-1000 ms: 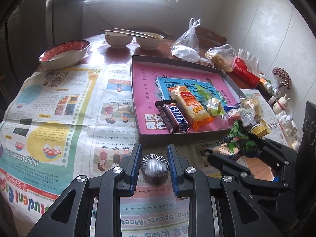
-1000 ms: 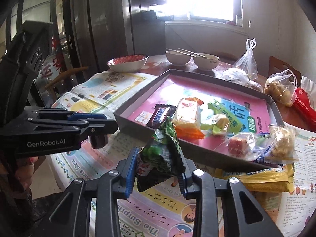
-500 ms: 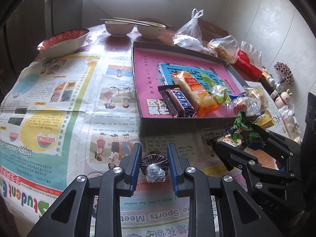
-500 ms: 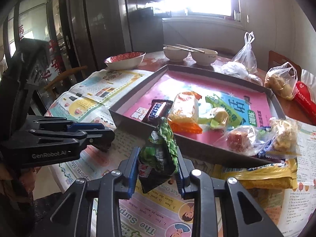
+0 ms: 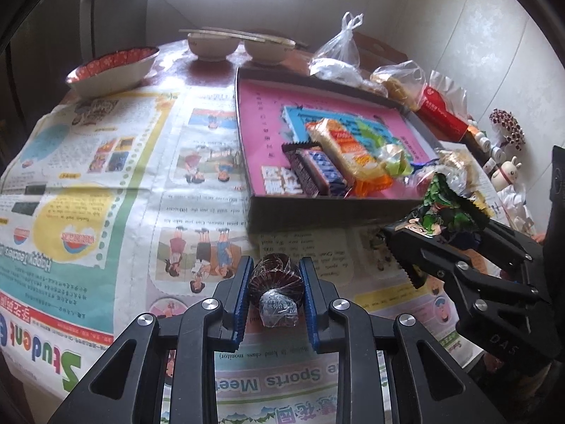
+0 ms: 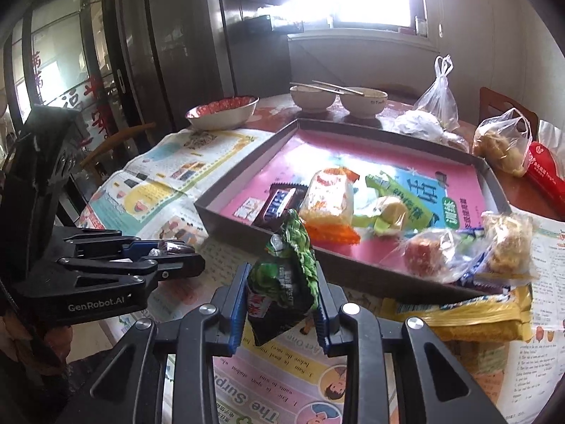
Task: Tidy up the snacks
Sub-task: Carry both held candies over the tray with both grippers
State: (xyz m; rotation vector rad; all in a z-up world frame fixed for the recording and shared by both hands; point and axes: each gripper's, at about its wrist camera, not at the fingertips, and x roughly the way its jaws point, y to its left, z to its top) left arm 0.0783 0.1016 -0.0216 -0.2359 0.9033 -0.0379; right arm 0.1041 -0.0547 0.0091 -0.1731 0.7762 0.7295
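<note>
My left gripper (image 5: 276, 282) is shut on a round dark snack in clear wrap (image 5: 276, 287), held above the newspaper in front of the tray. My right gripper (image 6: 282, 282) is shut on a green snack packet (image 6: 282, 275), held upright just before the tray's near wall. The shallow pink-lined tray (image 5: 254, 106) (image 6: 233, 190) holds a dark chocolate bar (image 5: 314, 173), an orange-and-white cracker pack (image 5: 348, 152) and a yellow-green wrapped sweet (image 5: 395, 155). The right gripper with its packet shows at the right of the left wrist view (image 5: 438, 219); the left gripper shows at the left of the right wrist view (image 6: 169, 251).
Newspaper (image 5: 106, 176) covers the table. Loose clear-bagged snacks (image 6: 459, 251) and a yellow pack (image 6: 469, 311) lie by the tray's right corner. A red-lined bowl (image 5: 113, 67), two bowls with chopsticks (image 5: 212, 44) and plastic bags (image 5: 339, 56) stand at the back. Small figurines (image 5: 505, 173) stand at right.
Both grippers have risen a little and come closer to the tray, each still holding its snack. The round snack has tipped so its twisted wrap end faces the camera.
</note>
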